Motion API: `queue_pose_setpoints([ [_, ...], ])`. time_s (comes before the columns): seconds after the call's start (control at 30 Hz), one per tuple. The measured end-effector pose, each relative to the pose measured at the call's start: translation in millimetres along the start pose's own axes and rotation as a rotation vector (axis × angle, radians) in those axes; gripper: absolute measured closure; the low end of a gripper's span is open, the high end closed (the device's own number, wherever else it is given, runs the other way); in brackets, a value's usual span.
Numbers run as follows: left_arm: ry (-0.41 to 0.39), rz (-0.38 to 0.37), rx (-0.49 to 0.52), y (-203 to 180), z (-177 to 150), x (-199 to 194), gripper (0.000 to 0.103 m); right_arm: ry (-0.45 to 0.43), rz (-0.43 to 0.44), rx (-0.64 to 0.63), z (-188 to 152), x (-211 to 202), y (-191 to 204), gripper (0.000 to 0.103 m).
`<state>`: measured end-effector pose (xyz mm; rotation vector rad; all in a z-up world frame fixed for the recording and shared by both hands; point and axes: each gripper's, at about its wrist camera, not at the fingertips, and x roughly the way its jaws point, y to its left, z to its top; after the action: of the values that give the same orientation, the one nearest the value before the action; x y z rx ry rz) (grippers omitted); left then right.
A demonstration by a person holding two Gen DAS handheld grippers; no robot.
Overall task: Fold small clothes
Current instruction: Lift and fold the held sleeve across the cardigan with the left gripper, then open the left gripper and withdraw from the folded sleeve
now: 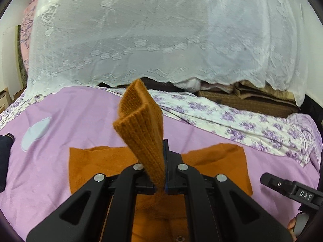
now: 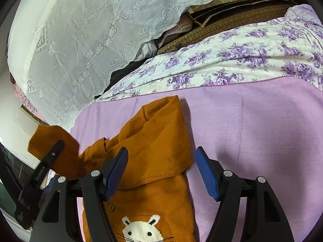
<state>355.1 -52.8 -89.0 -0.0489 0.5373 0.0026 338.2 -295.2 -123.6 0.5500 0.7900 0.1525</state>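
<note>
A small orange knit sweater (image 2: 161,145) with a white mouse face (image 2: 142,230) lies on a lilac blanket (image 2: 252,131). My left gripper (image 1: 161,183) is shut on the sweater's ribbed sleeve cuff (image 1: 141,125) and holds it up above the sweater body (image 1: 97,161). In the right wrist view the left gripper (image 2: 46,161) shows at the left with the lifted cuff (image 2: 50,139). My right gripper (image 2: 161,171) is open and empty, just above the sweater's upper right part, its blue pads (image 2: 206,173) apart.
A floral purple-and-white quilt (image 2: 252,56) lies along the blanket's far edge. A white lace cloth (image 1: 161,30) hangs over stacked brown items (image 1: 252,98) behind. A pale patch (image 1: 36,133) sits on the blanket at left. The right gripper's body (image 1: 292,191) shows at right.
</note>
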Motion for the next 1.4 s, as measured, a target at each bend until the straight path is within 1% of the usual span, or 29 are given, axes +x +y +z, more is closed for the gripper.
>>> queue_pose_setpoints([
  [0.23,0.057,-0.015,0.049,-29.0,-18.6,24.9,0.1,-0.004,0.006,0.017,1.4,-1.7,-2.0,0.033],
  [0.43,0.09,-0.023,0.079,-45.4,-32.5,40.7,0.1,-0.003,0.01,0.045,3.4,-1.5,-8.3,0.033],
  [0.53,0.119,-0.043,0.094,-50.5,-38.6,47.8,0.099,-0.001,0.011,0.054,4.1,-1.1,-11.1,0.033],
  [0.6,0.138,-0.049,0.105,-53.4,-42.0,51.7,0.096,0.001,0.011,0.06,3.7,-0.6,-12.3,0.033],
  [0.63,0.143,-0.053,0.112,-54.8,-43.8,53.0,0.09,0.002,0.011,0.061,3.8,-0.6,-12.5,0.033],
  [0.67,0.15,-0.049,0.115,-55.8,-44.9,54.0,0.074,0.002,0.01,0.062,3.8,-0.7,-12.7,0.033],
  [0.73,0.139,-0.038,0.112,-55.0,-45.3,52.7,0.053,0.001,0.009,0.062,4.1,-0.6,-12.8,0.033],
  [0.87,0.132,-0.041,0.1,-46.0,-43.3,47.8,0.053,0.006,0.009,0.057,3.9,1.1,-12.3,0.033],
  [1.0,0.148,-0.043,0.075,-32.1,-43.1,44.6,0.053,0.017,0.022,0.058,2.3,4.4,-10.8,0.033],
  [1.03,0.154,-0.051,0.067,-27.3,-44.1,42.6,0.051,0.024,0.035,0.061,1.4,5.9,-10.1,0.034],
  [1.13,0.152,-0.062,0.06,-20.3,-47.8,37.2,0.037,0.047,0.07,0.068,-1.4,10.9,-7.3,0.035],
  [1.17,0.146,-0.069,0.065,-18.3,-49.4,34.2,0.036,0.06,0.08,0.069,-2.6,13.2,-6.1,0.035],
  [1.27,0.138,-0.083,0.088,-15.2,-52.7,26.2,0.033,0.075,0.08,0.066,-4.9,16.9,-3.9,0.035],
  [1.4,0.104,-0.044,0.113,-3.1,-54.5,12.4,0.033,0.09,0.078,0.061,-6.3,20.4,-2.2,0.035],
])
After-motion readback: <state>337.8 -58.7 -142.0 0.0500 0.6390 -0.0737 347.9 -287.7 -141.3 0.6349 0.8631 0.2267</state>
